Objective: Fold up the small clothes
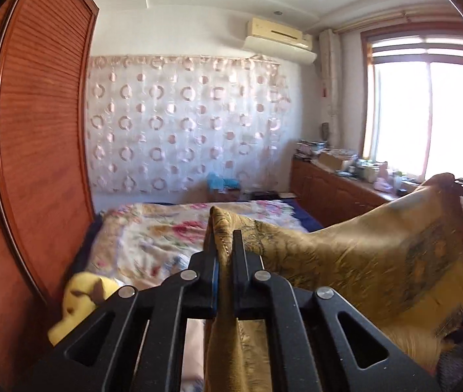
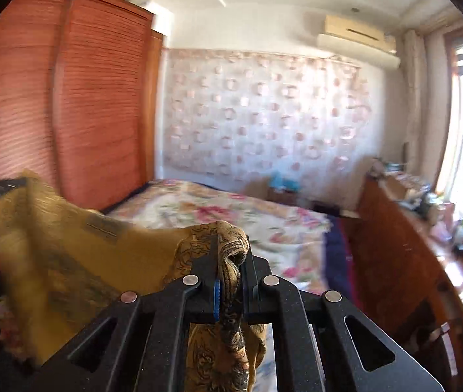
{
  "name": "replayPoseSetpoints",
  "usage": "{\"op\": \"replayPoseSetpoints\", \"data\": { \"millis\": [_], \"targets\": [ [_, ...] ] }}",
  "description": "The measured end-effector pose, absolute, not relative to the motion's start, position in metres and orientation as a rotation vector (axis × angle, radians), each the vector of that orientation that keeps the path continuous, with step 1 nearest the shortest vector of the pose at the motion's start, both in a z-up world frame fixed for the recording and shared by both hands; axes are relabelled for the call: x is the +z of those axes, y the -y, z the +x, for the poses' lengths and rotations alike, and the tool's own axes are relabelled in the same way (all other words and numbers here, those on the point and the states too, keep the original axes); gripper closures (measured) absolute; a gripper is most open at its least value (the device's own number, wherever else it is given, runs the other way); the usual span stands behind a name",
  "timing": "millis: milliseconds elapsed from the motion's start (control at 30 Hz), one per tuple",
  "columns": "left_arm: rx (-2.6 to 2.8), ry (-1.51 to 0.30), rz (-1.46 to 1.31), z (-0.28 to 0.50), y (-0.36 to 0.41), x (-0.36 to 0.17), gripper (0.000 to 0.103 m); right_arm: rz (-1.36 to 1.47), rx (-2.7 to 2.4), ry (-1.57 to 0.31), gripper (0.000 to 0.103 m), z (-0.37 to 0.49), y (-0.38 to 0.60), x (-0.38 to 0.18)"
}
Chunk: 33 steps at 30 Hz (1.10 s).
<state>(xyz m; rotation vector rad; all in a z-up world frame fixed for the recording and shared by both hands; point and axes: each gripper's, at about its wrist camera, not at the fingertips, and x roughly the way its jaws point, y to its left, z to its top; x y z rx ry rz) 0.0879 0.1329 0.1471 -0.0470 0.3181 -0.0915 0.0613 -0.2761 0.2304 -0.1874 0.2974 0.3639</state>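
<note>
Above the bed (image 1: 153,228), a mustard-yellow cloth (image 1: 362,254) w/ dark printed pattern is hanging stretched between both claws. Left claw (image 1: 224,245) is pinching one corner of it, jaws pressed together on the fabric, which is bunching up between the fingers (image 1: 238,254) and trailing down under the claw body. From there the cloth is spreading out to the right of left-wrist view, sagging in the middle, its far top corner raised near the window (image 1: 427,111).

Right claw (image 2: 230,248) is gripping the opposite corner, jaws closed on a twisted roll of fabric poking up over the tips and hanging below. In right-wrist view the cloth (image 2: 68,248) is running off to the left, where the other claw's dark frame is showing at the edge.

Bed is lying under and beyond the cloth, covered w/ a floral quilt. A yellow plush toy (image 1: 81,297) is sitting at the near left edge of the bed, beside a tall red-brown wardrobe (image 1: 35,130) w/ slatted doors. Behind the bed a white curtain (image 1: 182,121) w/ pink rings is covering the wall; an air conditioner (image 1: 280,39) is mounted above it. Along the right, a low wooden cabinet (image 1: 329,189) is carrying boxes & clutter under the window.
</note>
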Motion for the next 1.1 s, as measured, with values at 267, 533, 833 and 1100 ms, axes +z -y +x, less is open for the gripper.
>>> {"op": "replayPoseSetpoints", "data": {
  "millis": [267, 533, 833, 1100],
  "targets": [
    [-0.049, -0.56, -0.055, 0.179, -0.148, 0.053, 0.059, -0.176, 0.175, -0.609, 0.051, 0.188, 0.251, 0.121],
    [-0.094, -0.649, -0.013, 0.134, -0.135, -0.004, 0.032, -0.185, 0.315, -0.685, 0.051, 0.149, 0.257, 0.044],
    [-0.122, -0.682, -0.026, 0.078, -0.116, -0.042, 0.032, -0.143, 0.407, -0.712, 0.051, 0.093, 0.308, 0.012],
    [-0.132, -0.737, -0.033, 0.038, -0.113, -0.077, 0.032, -0.117, 0.394, -0.749, 0.051, 0.057, 0.339, -0.02]
  ]
}}
